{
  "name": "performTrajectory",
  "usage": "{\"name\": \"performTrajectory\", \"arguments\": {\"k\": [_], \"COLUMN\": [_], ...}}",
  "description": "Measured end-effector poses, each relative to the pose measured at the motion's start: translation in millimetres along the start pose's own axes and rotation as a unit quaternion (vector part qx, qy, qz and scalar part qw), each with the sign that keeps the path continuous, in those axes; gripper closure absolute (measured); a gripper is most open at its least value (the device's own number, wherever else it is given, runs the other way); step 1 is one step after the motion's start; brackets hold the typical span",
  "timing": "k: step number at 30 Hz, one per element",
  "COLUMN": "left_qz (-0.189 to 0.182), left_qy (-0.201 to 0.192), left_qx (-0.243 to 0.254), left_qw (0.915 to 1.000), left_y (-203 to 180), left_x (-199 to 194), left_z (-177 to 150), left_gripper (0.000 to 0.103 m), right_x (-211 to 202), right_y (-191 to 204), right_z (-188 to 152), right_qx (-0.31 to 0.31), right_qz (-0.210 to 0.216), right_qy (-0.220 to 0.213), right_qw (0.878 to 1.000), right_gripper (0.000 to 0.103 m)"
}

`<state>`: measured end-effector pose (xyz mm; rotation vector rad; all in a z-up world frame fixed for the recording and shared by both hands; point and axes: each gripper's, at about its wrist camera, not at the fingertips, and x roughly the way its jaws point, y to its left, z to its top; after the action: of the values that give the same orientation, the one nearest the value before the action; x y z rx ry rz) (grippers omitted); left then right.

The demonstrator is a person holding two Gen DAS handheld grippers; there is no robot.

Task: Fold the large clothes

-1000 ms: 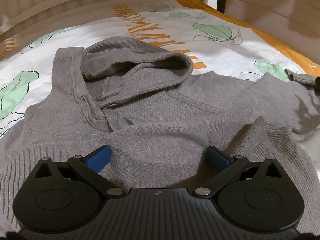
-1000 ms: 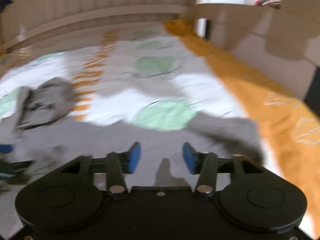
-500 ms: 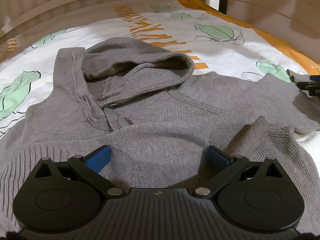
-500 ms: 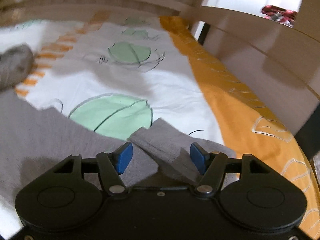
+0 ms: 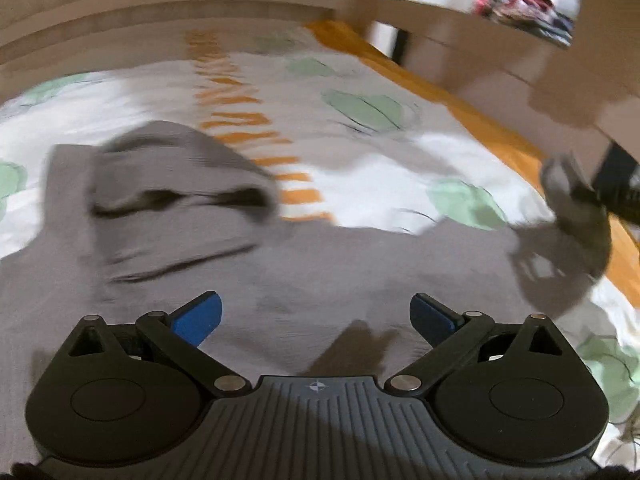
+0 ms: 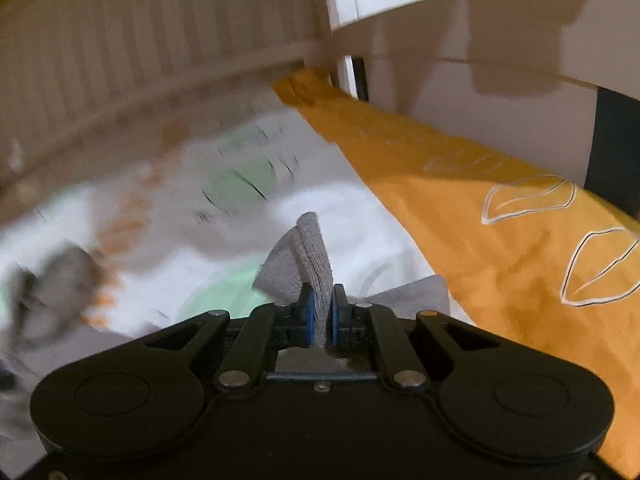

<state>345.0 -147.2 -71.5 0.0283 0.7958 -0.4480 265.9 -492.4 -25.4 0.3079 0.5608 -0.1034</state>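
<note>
A grey knit hoodie lies spread on the bed, its hood at the upper left of the left wrist view. My left gripper hovers open over the hoodie's chest with nothing between its blue pads. My right gripper is shut on the hoodie's sleeve cuff, which sticks up past the pads. In the left wrist view that sleeve is lifted off the bed at the far right, held by the right gripper. Both views are blurred by motion.
The bedsheet is white with green leaves and orange stripes, with an orange border along the right side. A slatted wooden headboard runs behind, and a wooden side rail stands at the right.
My right gripper closed on the sleeve cuff and lifted it off the bed. The left gripper rose and tilted up, staying open over the hoodie.
</note>
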Motion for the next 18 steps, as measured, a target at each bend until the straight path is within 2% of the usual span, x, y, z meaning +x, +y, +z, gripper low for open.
{"name": "performTrajectory", "arguments": {"k": [3,4,6,8,13,18], "left_qz": [-0.002,0.016,0.036,0.030,-0.021,-0.014], "left_qy": [0.051,0.062,0.042,0.050,0.037,0.000], "left_qx": [0.014,0.029,0.076,0.062,0.008,-0.026], "left_qw": [0.9986,0.9975,0.9956,0.9964,0.9991,0.9996], "left_y": [-17,-22,-33,-32,-3,48], "left_x": [36,49,54,53,18,-32], "left_z": [-6,-11,-16,-11,-1,-7], "left_gripper": [0.001,0.000,0.000,0.001,0.001,0.001], "right_x": [-13,-19,-26,-31,-47,-58], "right_y": [4,7,14,23,64,131], "right_z": [9,12,15,20,29,33], "right_qx": [0.020,0.025,0.026,0.028,0.014,-0.006], "right_qz": [0.029,0.037,0.049,0.063,0.108,0.177], "right_qy": [-0.014,-0.019,-0.024,-0.028,-0.034,-0.036], "right_qw": [0.999,0.999,0.998,0.997,0.993,0.984], "right_gripper": [0.089,0.089,0.088,0.088,0.088,0.088]}}
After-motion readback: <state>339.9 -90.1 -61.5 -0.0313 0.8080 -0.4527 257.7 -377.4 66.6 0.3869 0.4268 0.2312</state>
